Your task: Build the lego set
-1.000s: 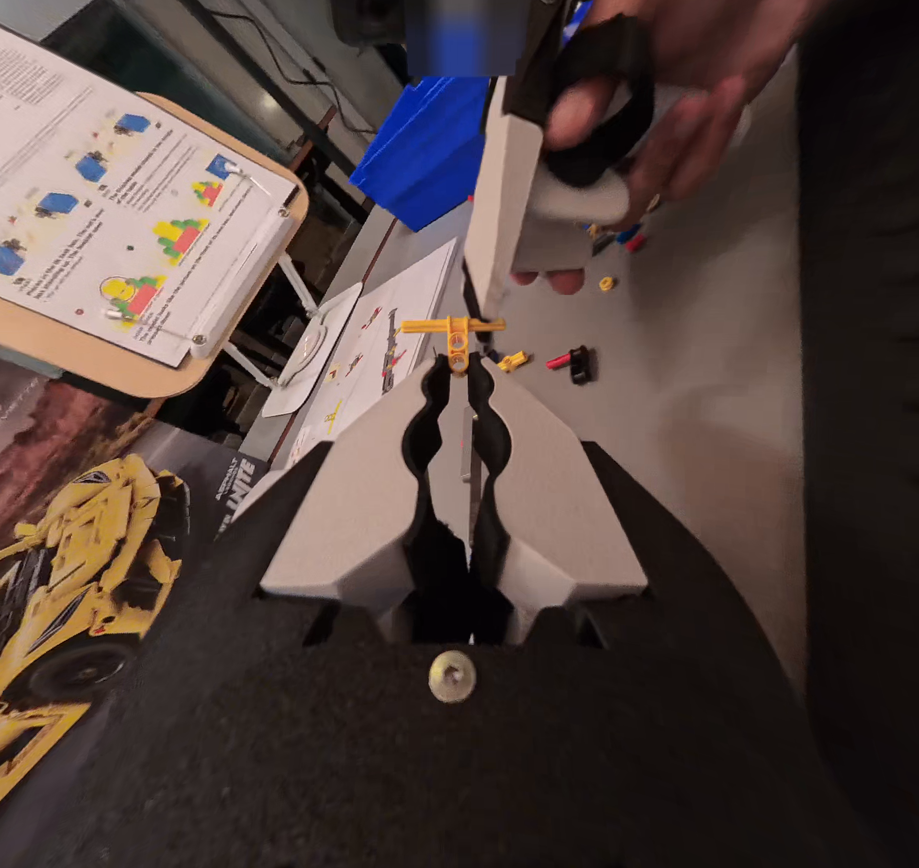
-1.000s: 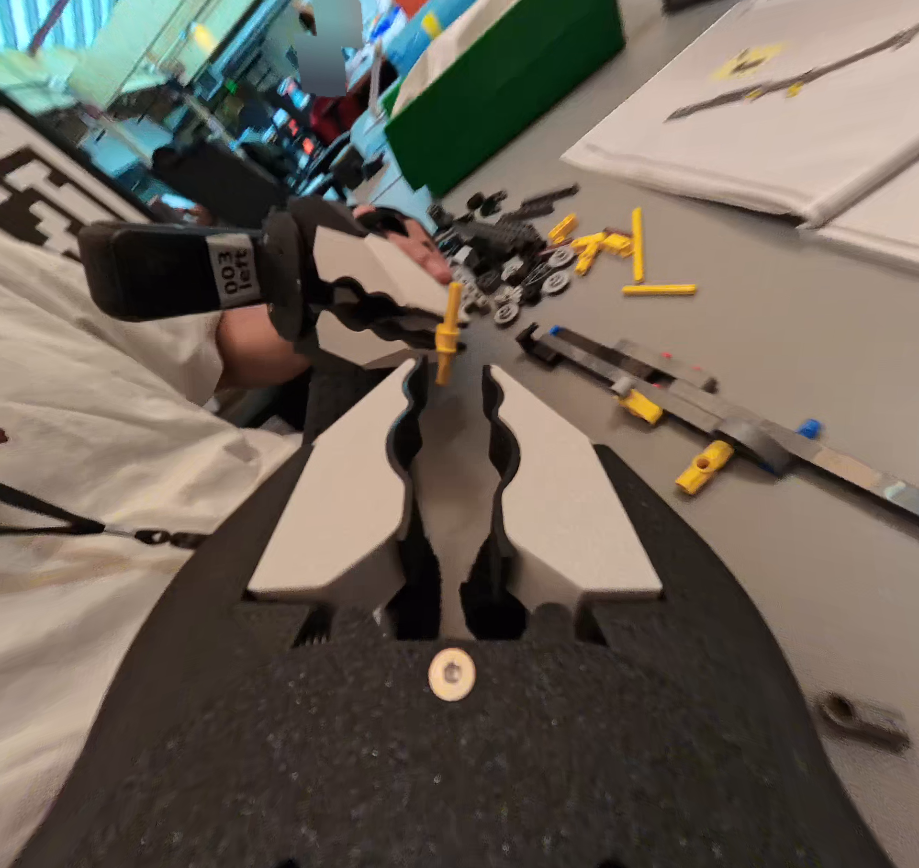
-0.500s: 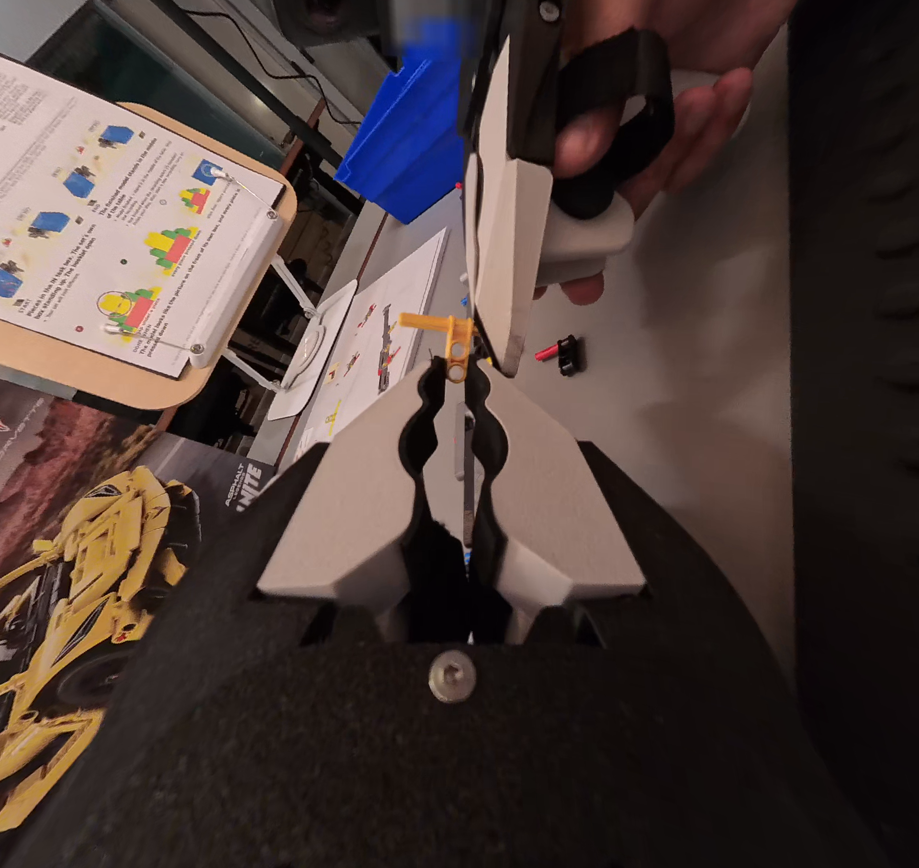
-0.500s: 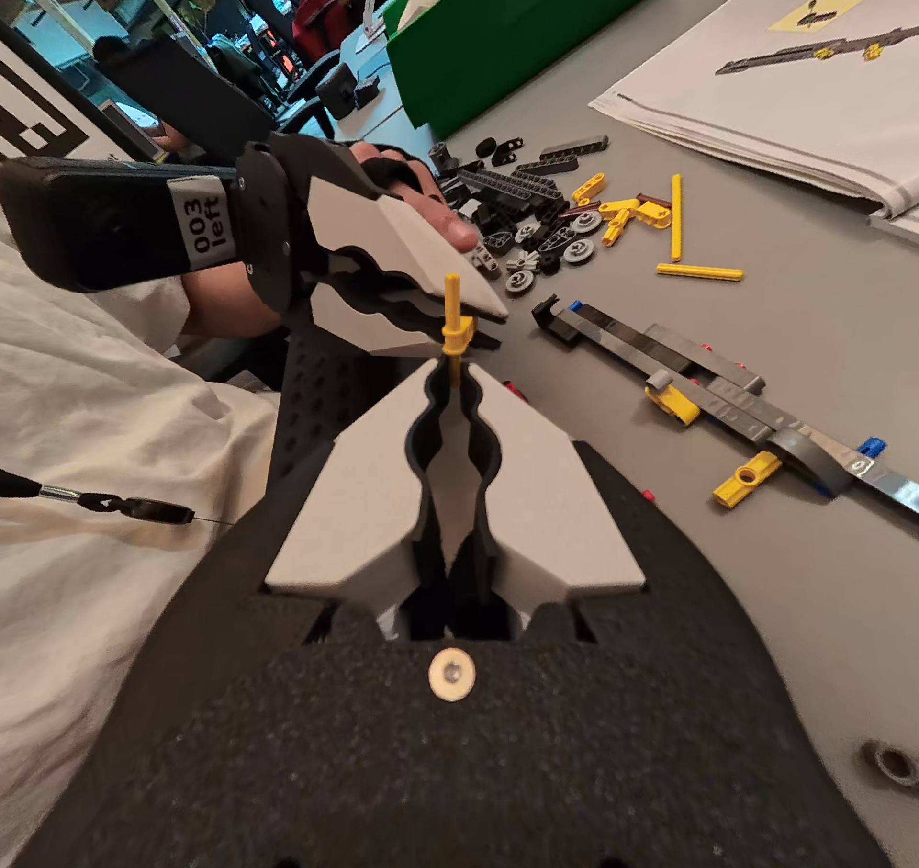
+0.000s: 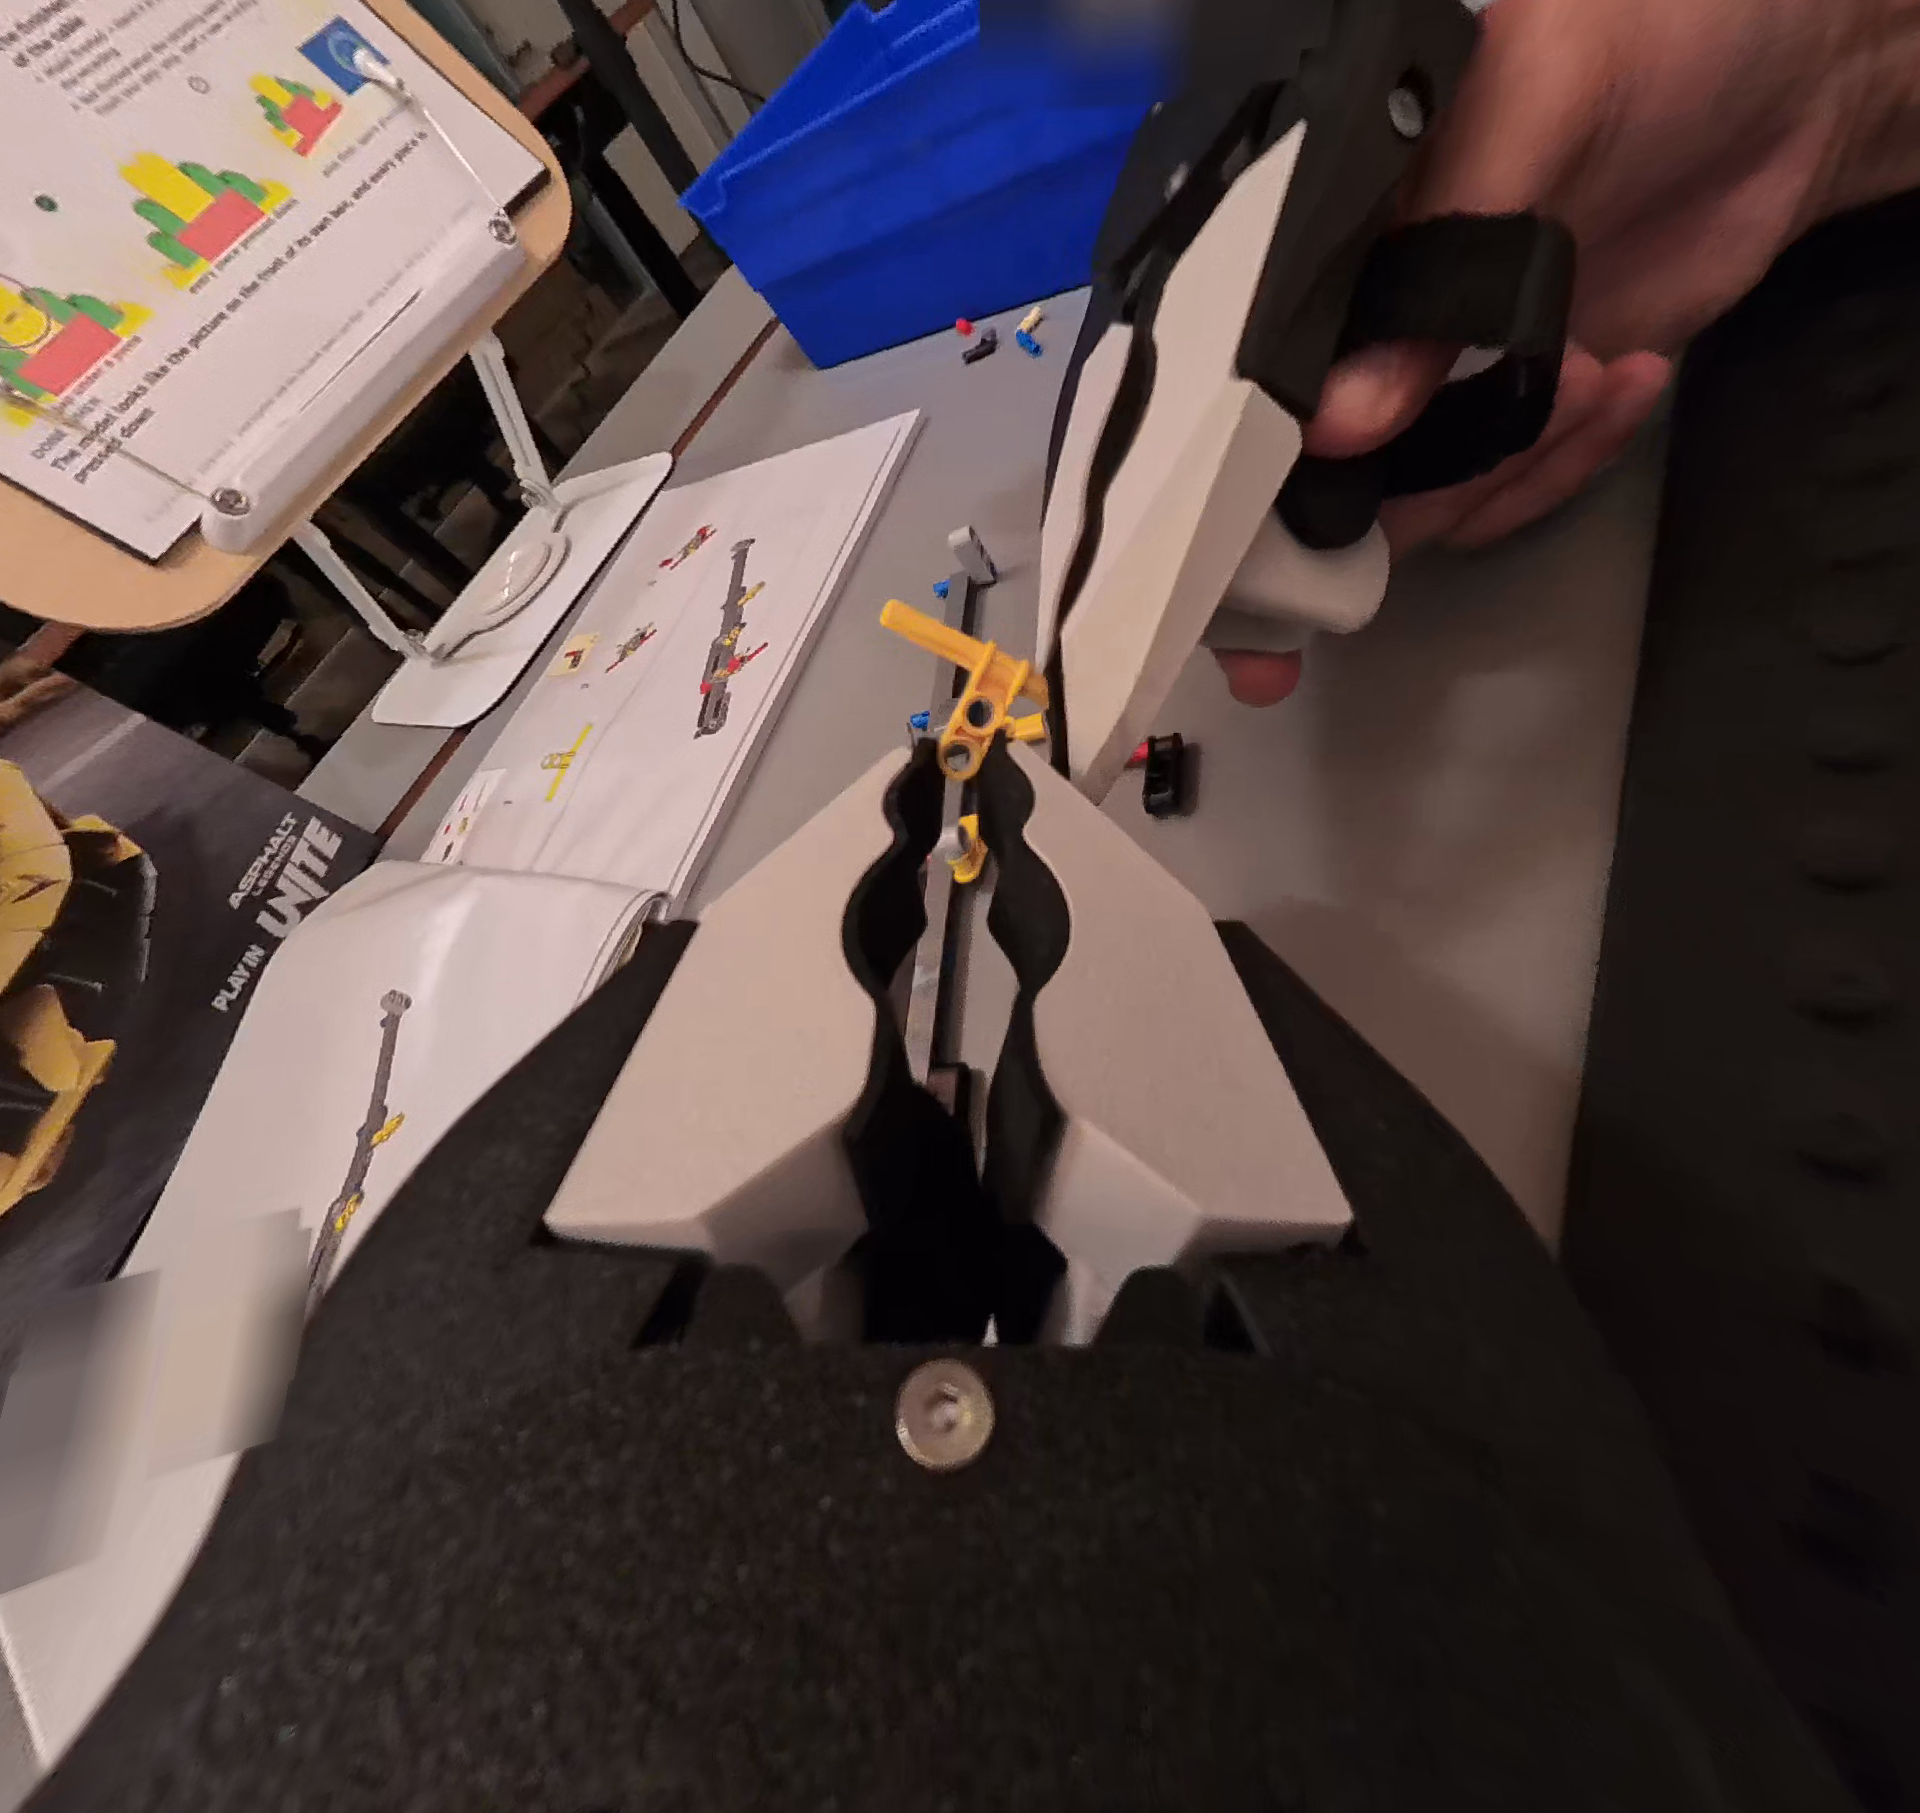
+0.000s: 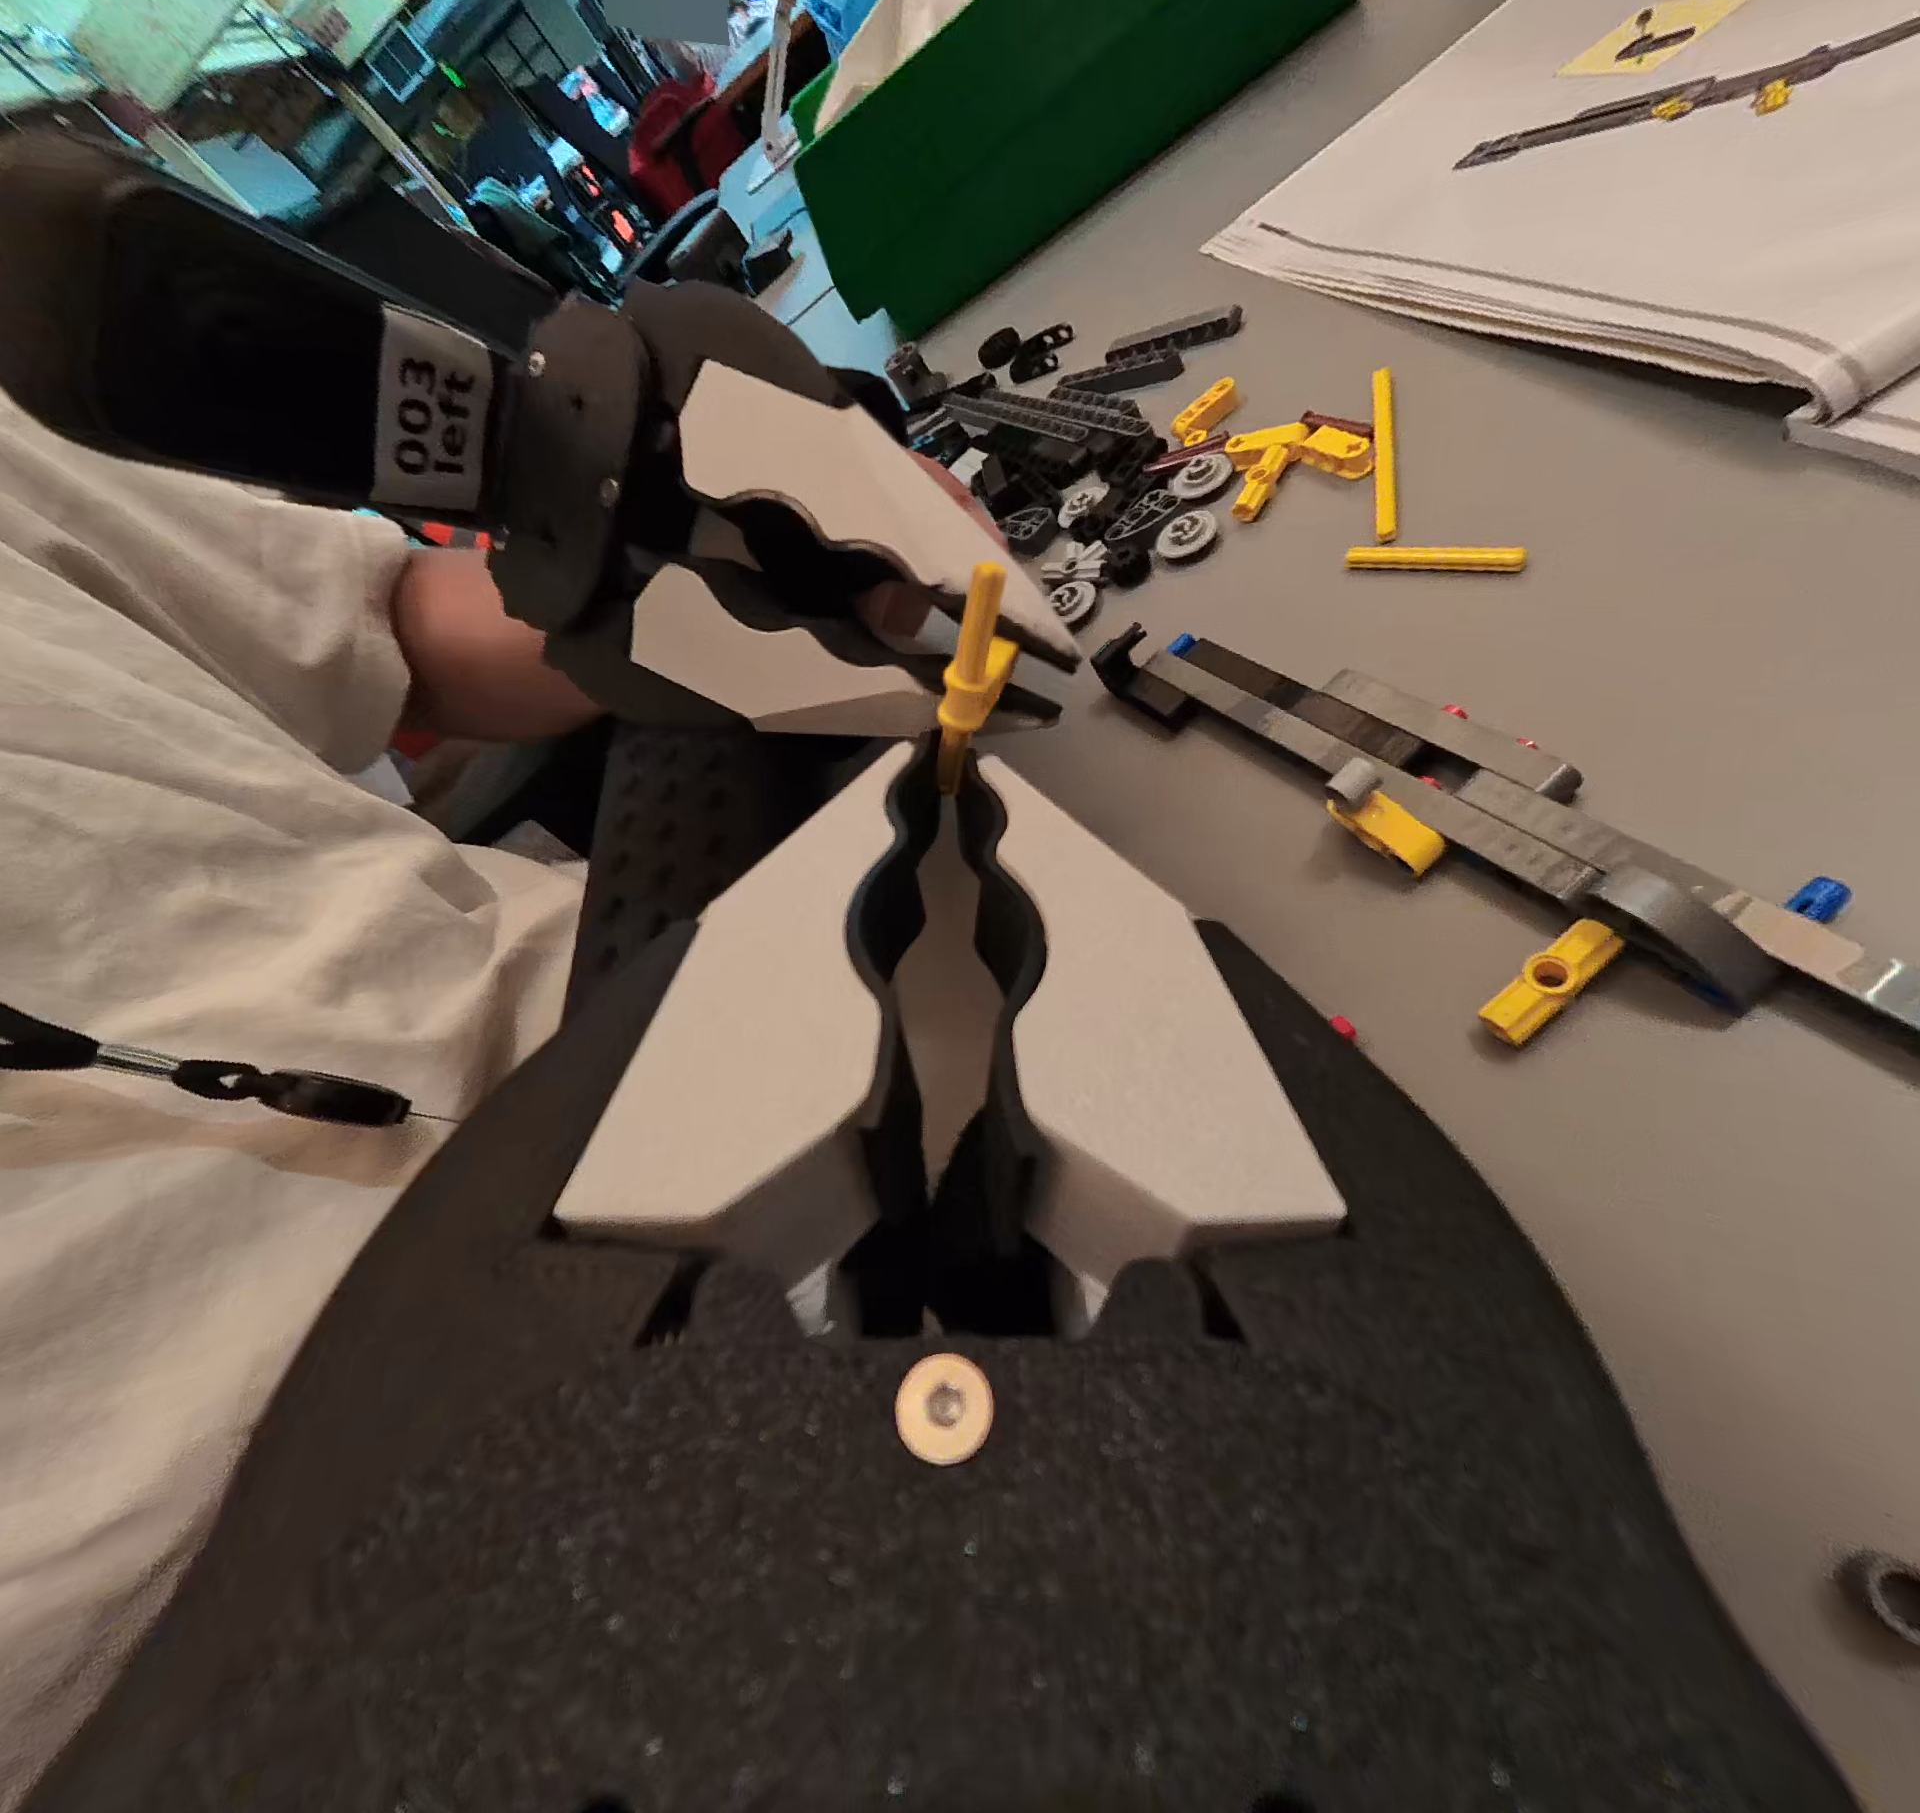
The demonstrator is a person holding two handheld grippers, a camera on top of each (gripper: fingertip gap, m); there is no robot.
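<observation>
Yellow connector (image 5: 975,719) in left gripper (image 5: 961,761); parts pile (image 6: 1101,475) right-view only

In the right wrist view, the pile of loose parts (image 6: 1101,475) lies on the tabletop (image 6: 1558,683) behind the long assembled beam (image 6: 1455,776); the open instruction booklet (image 6: 1621,153) lies farther right, beside the bin (image 6: 1070,90).

White label (image 6: 431,433) sitting on black body of left gripper (image 6: 1039,683), carrying short printed number and word, legible. Dark box (image 5: 208,890) lying at worktop's left edge, showing white brand lettering beside yellow car picture. Printed sheet (image 5: 208,205) standing on clipboard stand past left edge, bearing lines of small black text beside brick pictures, partly legible. Open booklet (image 5: 686,662) lying near left edge, showing diagrams only, any print too small for reading.
</observation>
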